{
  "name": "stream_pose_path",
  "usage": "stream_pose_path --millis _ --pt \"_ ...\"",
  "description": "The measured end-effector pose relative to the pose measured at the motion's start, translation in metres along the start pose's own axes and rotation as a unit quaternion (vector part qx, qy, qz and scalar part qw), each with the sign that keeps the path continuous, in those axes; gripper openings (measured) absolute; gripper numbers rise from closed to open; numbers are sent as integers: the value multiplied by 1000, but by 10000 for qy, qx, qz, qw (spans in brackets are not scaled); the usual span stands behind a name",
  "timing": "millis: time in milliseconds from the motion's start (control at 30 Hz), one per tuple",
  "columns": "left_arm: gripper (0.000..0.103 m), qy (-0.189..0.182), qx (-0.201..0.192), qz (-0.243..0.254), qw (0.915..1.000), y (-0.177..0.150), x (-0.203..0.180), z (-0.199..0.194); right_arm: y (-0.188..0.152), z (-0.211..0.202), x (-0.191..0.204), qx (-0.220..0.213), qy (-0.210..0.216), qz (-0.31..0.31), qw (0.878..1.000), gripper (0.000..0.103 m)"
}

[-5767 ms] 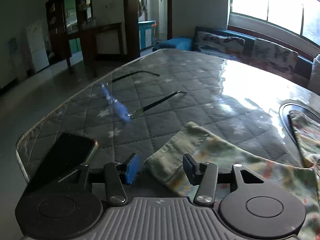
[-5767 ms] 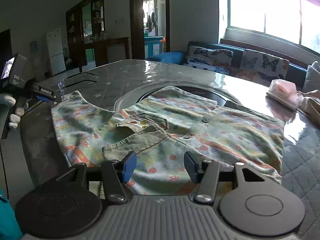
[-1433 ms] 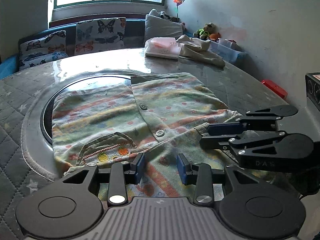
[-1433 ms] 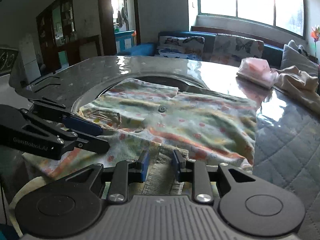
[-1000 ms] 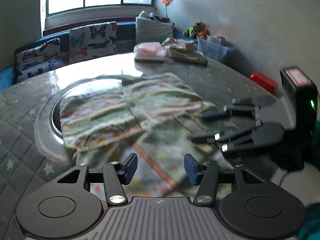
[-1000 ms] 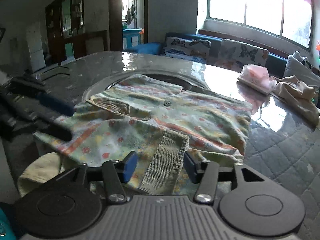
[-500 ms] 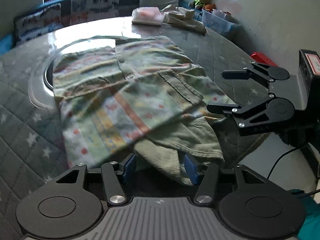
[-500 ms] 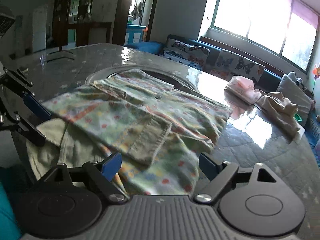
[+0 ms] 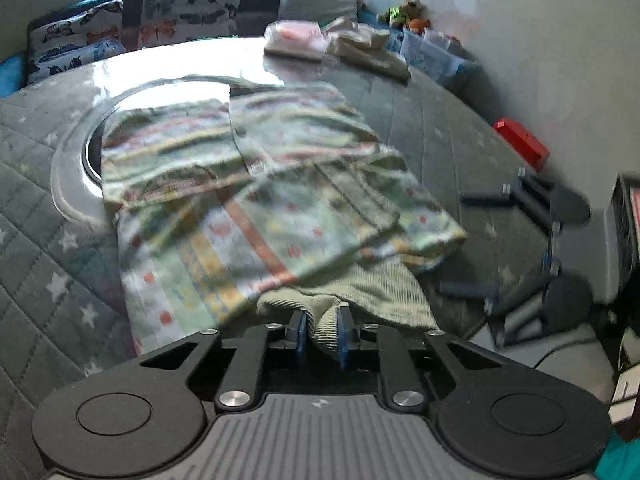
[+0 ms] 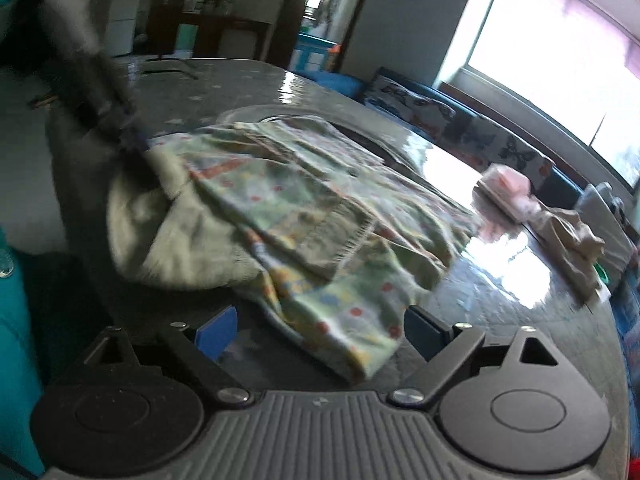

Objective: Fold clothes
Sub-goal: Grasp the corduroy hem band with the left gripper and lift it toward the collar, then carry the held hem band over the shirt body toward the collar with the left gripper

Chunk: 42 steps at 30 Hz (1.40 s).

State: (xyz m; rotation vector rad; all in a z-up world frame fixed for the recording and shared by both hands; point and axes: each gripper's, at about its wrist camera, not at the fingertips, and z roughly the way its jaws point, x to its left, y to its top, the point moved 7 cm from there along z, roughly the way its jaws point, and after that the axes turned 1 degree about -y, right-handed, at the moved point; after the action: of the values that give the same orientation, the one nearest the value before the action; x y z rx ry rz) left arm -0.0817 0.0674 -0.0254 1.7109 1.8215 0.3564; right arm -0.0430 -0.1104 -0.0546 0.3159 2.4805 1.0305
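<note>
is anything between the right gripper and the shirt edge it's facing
Nothing visible. The right gripper has its jaws opening with only bare table beside the patterned shirt, whose near corner lies between them, ungripped. The left gripper is closing on the ribbed hem.

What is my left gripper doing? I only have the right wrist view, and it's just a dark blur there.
Observer: In the left wrist view, the left gripper is closing its jaws on the shirt's ribbed edge. The fabric is bunched between the pads.
Operator: Okay. What's past that beige cloth at the far side? It runs out of my frame.
Observer: A clear bin stands right behind the beige cloth, against the wall.
</note>
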Motion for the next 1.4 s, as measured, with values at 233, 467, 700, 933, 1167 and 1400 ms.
stream_pose_path --millis 233,467,700,933,1167,1400 --pt "17 -123 -204 -98 9997 26 7 -2 14 9 19 -259 295 -112 9992 94" --pt "17 -198 -220 -118 9995 34 14 3 41 33 26 -464 717 198 9962 64" --pt "43 -51 -585 162 9981 21 23 -23 60 41 4 -268 1381 1101 9839 21" --pt "56 343 -889 795 9923 3 29 -36 70 43 -18 -245 1567 1714 9724 16" --pt "58 919 -948 1745 9758 -2 28 -11 78 43 -23 -304 1496 1787 9720 16" --pt "13 1198 -1011 2603 9527 -14 28 2 73 40 -14 -399 1417 1768 9732 8"
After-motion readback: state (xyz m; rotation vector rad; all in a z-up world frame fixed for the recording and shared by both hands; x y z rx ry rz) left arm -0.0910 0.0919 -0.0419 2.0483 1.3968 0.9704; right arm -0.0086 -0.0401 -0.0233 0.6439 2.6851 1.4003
